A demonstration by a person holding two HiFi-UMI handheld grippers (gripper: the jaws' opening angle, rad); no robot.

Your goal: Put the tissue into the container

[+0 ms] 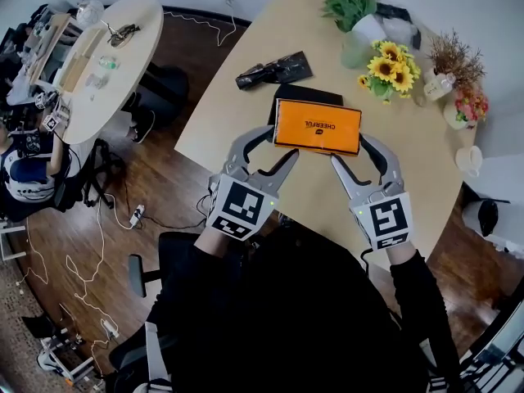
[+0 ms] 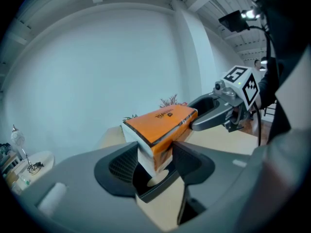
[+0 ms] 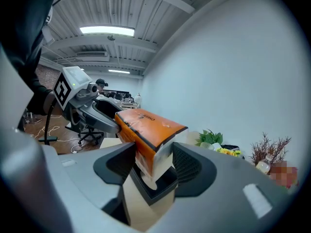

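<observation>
Left gripper [image 1: 282, 142], right gripper [image 1: 350, 149] tilted down, jaws clamping tissue pack [image 1: 317, 127] ends.

I log a dark wood floor [image 1: 176, 199], pale table [image 1: 233, 113] at 12 o'clock, round white table [image 1: 123, 35] at 10 o'clock, white wall [image 2: 97, 72], lit ceiling strip [image 3: 107, 30].

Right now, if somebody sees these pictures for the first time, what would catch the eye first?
The bright orange tissue pack stands out first. It is held over the pale wooden table, with the left gripper shut on one end and the right gripper shut on the other. Next come the yellow sunflowers, toward the table's far right.
</observation>
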